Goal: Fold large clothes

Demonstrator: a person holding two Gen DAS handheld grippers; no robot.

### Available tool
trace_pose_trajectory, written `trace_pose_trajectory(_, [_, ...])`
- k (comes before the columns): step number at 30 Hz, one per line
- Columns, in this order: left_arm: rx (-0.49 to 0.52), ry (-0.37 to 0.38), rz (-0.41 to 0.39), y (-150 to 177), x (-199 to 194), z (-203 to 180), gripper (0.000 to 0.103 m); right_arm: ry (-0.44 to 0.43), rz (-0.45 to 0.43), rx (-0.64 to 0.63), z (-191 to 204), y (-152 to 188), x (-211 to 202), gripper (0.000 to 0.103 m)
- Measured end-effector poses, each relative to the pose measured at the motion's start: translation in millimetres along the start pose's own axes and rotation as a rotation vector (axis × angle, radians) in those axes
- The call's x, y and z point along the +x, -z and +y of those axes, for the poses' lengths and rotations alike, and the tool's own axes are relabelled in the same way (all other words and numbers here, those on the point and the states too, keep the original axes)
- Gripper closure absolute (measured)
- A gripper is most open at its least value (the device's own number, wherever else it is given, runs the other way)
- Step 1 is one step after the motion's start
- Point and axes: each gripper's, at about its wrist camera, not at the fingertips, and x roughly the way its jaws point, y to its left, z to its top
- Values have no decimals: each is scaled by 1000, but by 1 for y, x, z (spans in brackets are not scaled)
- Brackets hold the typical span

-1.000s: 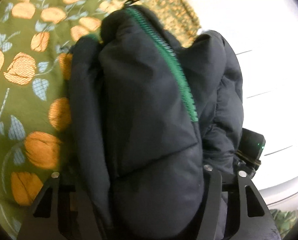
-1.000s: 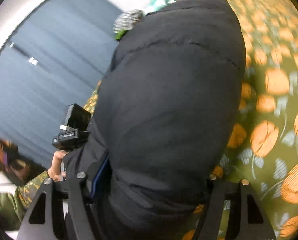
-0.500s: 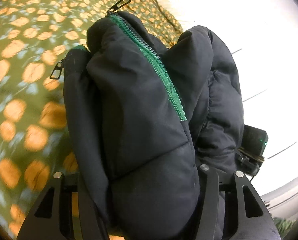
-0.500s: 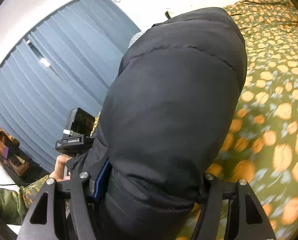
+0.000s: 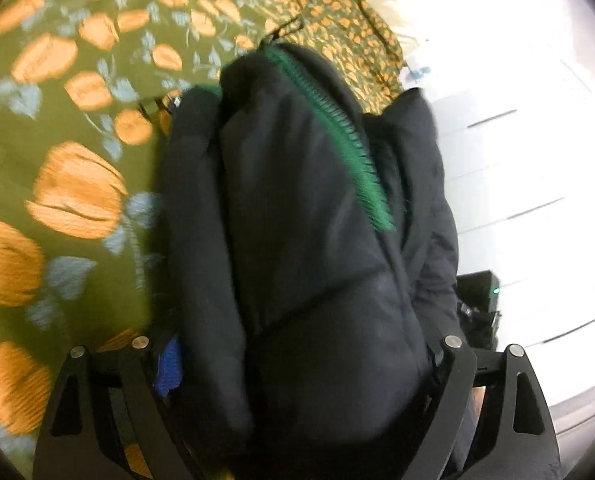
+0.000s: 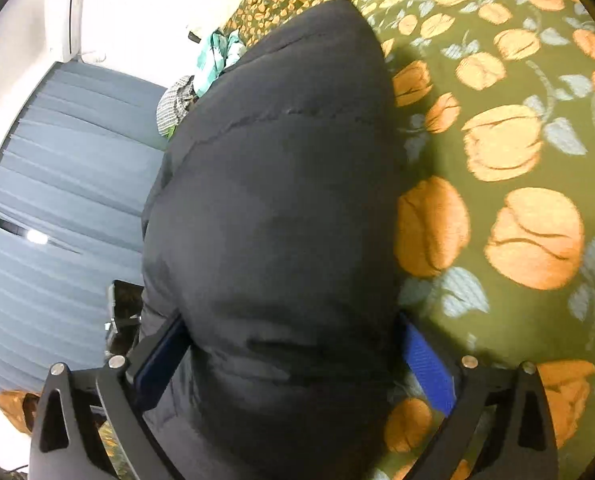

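Left tongs point(image 5: 297, 380) and right tongs point(image 6: 289, 364) each clench the puffy black quilted jacket point(image 5: 309, 240), bunched thick, green zipper point(image 5: 337, 132) showing, above the olive orange-flowered bedspread point(image 6: 517, 160).

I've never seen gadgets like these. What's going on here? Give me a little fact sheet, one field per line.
Garment: black puffy jacket, bunched up
Zipper: green, running along one jacket edge, seen in the left view
Left gripper: shut on the jacket
Right gripper: shut on the jacket
Surface: bedspread, olive with orange flowers, below the jacket
Background: blue curtain in the right view
Fold status: not yet laid flat; jacket held in both grippers
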Motion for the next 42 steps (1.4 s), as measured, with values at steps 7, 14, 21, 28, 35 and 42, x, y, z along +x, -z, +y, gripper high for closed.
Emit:
trace_pose_trajectory(7, [317, -402, -171, 53, -84, -73, 10, 141, -148, -189, 50, 43, -53, 1])
trace_pose_trajectory(14, [505, -710, -432, 116, -129, -152, 1, 407, -461, -580, 151, 120, -153, 1])
trace_pose_trajectory(21, [547, -839, -585, 123, -112, -197, 1, 532, -591, -657, 201, 170, -197, 1])
trace_pose_trajectory(28, [562, -863, -646, 151, -104, -217, 0, 569, -563, -642, 197, 199, -198, 1])
trace_pose_trajectory(35, [563, -841, -619, 161, -96, -228, 0, 578, -530, -665, 204, 216, -191, 1])
trace_pose_trajectory(42, [563, -782, -549, 166, -85, -224, 1, 669, -490, -601, 203, 223, -178, 1])
